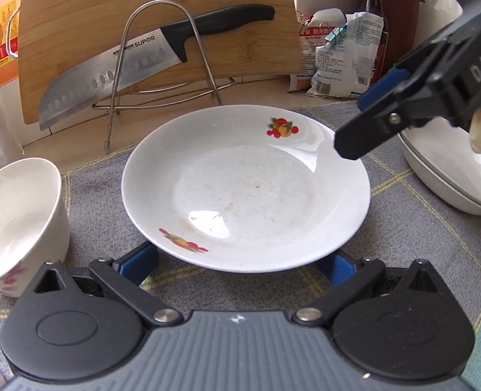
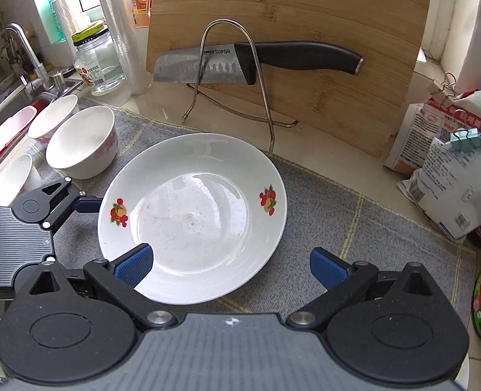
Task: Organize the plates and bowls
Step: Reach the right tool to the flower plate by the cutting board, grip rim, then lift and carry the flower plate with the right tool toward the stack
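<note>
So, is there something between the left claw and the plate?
Nothing visible. The left claw is open, with the near rim of the plate directly over the gap between its fingers. The bowl stands off to the side.

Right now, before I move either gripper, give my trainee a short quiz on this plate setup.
1. True or false: the plate lies on the grey mat.
2. What hangs in the wire rack against the cutting board?
A. ladle
B. knife
C. lid
3. Fill in: both the left gripper and the right gripper have their jaws ____.

Key: 1 true; 2 B, the knife; 3 open.
</note>
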`<move>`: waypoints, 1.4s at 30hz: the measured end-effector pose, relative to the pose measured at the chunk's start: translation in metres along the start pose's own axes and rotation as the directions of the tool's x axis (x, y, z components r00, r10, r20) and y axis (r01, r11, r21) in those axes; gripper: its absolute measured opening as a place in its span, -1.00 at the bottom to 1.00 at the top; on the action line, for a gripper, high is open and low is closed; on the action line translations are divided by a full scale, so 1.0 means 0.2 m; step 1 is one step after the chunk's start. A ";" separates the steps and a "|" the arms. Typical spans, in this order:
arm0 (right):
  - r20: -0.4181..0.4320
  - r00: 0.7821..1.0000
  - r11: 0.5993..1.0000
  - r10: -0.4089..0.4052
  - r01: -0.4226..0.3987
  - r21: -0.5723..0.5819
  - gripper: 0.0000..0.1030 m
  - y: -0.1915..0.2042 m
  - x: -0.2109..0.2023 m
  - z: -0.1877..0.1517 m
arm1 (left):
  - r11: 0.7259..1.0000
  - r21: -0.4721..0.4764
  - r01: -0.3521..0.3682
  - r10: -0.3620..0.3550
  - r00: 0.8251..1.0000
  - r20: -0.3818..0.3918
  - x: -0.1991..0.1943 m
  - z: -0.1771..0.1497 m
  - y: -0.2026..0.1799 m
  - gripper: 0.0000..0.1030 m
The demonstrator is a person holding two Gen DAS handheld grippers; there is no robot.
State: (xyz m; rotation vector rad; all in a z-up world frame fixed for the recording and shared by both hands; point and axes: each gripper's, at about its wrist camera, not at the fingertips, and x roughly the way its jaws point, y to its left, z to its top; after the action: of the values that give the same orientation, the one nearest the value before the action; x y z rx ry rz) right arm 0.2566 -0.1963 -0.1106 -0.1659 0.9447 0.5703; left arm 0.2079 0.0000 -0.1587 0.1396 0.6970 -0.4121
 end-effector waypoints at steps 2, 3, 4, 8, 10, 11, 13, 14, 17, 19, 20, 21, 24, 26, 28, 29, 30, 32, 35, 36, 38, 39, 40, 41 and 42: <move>-0.021 1.000 1.000 0.017 -0.017 -0.007 1.00 -0.02 0.05 0.03 | 1.000 0.005 0.003 -0.003 1.000 -0.003 0.00 0.00 0.00 1.00; -0.030 0.999 1.000 0.026 -0.026 -0.010 1.00 -0.03 0.08 0.04 | 1.000 0.007 0.006 -0.006 1.000 -0.003 0.00 0.00 0.00 1.00; -0.038 0.999 0.999 0.034 -0.035 -0.015 1.00 -0.03 0.10 0.05 | 1.000 0.008 0.008 -0.008 1.000 -0.002 0.00 0.00 0.00 1.00; -0.065 0.997 0.998 0.052 -0.054 -0.039 1.00 -0.05 0.17 0.10 | 1.000 0.021 0.021 -0.021 1.000 0.003 -0.01 -0.01 0.01 0.99; -0.078 0.995 0.997 0.064 -0.067 -0.046 1.00 -0.07 0.20 0.12 | 0.999 0.025 0.026 -0.026 1.000 0.003 -0.01 -0.01 0.01 0.99; -0.083 0.994 0.996 0.069 -0.073 -0.050 1.00 -0.07 0.22 0.13 | 0.999 0.029 0.029 -0.029 1.000 0.002 -0.01 -0.01 0.01 0.99; -0.093 0.992 0.995 0.081 -0.086 -0.056 1.00 -0.08 0.24 0.15 | 0.999 0.037 0.037 -0.037 0.999 0.001 -0.01 -0.01 0.01 0.98; -0.097 0.991 0.994 0.088 -0.093 -0.058 1.00 -0.08 0.25 0.16 | 0.998 0.039 0.040 -0.040 0.999 0.000 -0.01 0.00 0.01 0.98; -0.108 0.989 0.992 0.100 -0.108 -0.065 1.00 -0.09 0.28 0.17 | 0.997 0.044 0.061 -0.061 0.998 0.001 0.00 0.00 0.00 0.98; -0.116 0.987 0.990 0.111 -0.119 -0.072 1.00 -0.09 0.30 0.18 | 0.997 0.043 0.059 -0.059 0.998 0.005 0.01 0.01 0.00 0.97; -0.119 0.986 0.989 0.115 -0.124 -0.074 1.00 -0.09 0.31 0.18 | 0.997 0.041 0.059 -0.059 0.998 0.007 0.01 0.01 0.00 0.97; -0.123 0.985 0.988 0.121 -0.131 -0.077 1.00 -0.10 0.32 0.19 | 0.997 0.042 0.061 -0.062 0.998 0.009 0.01 0.01 0.01 0.97; -0.130 0.980 0.984 0.148 -0.159 -0.079 1.00 -0.11 0.34 0.20 | 0.997 0.045 0.066 -0.067 0.998 0.013 0.01 0.00 0.01 0.96; -0.132 0.977 0.981 0.169 -0.180 -0.077 1.00 -0.11 0.36 0.21 | 0.997 0.047 0.065 -0.066 0.998 0.013 0.01 0.00 0.01 0.96; -0.129 0.974 0.978 0.186 -0.196 -0.071 1.00 -0.12 0.37 0.22 | 0.997 0.047 0.065 -0.066 0.998 0.012 0.01 0.01 0.01 0.96; -0.131 0.971 0.976 0.199 -0.209 -0.066 1.00 -0.12 0.37 0.23 | 0.997 0.048 0.066 -0.067 0.998 0.012 0.01 0.01 0.01 0.96; -0.132 0.969 0.974 0.209 -0.218 -0.061 1.00 -0.12 0.38 0.23 | 0.997 0.048 0.067 -0.068 0.998 0.012 0.01 0.00 0.01 0.96; -0.133 0.966 0.971 0.224 -0.232 -0.054 1.00 -0.13 0.40 0.25 | 0.997 0.048 0.067 -0.067 0.998 0.013 0.00 0.00 0.01 0.96; -0.134 0.960 0.966 0.245 -0.254 -0.052 1.00 -0.13 0.41 0.27 | 0.997 0.041 0.065 -0.066 0.998 0.016 0.01 0.00 0.01 0.96; -0.136 0.958 0.964 0.254 -0.262 -0.050 1.00 -0.13 0.42 0.28 | 0.997 0.039 0.065 -0.066 0.998 0.017 0.01 0.00 0.01 0.96; -0.136 0.953 0.959 0.269 -0.278 -0.047 1.00 -0.13 0.42 0.29 | 0.997 0.040 0.062 -0.062 0.998 0.015 0.01 0.00 0.01 0.96; -0.134 0.953 0.958 0.273 -0.281 -0.047 1.00 -0.13 0.43 0.29 | 0.997 0.044 0.059 -0.059 0.998 0.014 0.01 0.00 0.01 0.96; -0.132 0.951 0.957 0.278 -0.286 -0.045 1.00 -0.13 0.43 0.30 | 0.997 0.044 0.059 -0.059 0.998 0.014 0.01 0.00 0.01 0.96; -0.131 0.950 0.955 0.284 -0.292 -0.044 1.00 -0.13 0.44 0.30 | 0.997 0.043 0.059 -0.060 0.998 0.014 0.01 0.00 0.01 0.96; -0.131 0.949 0.955 0.287 -0.295 -0.043 1.00 -0.13 0.44 0.31 | 0.997 0.044 0.059 -0.060 0.998 0.015 0.01 0.00 0.01 0.96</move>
State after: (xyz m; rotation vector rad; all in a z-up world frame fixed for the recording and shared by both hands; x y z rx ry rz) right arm 0.3540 -0.1605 -0.1484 -0.1187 1.0811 0.8708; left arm 0.2099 0.0015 -0.1596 0.1566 0.6781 -0.4848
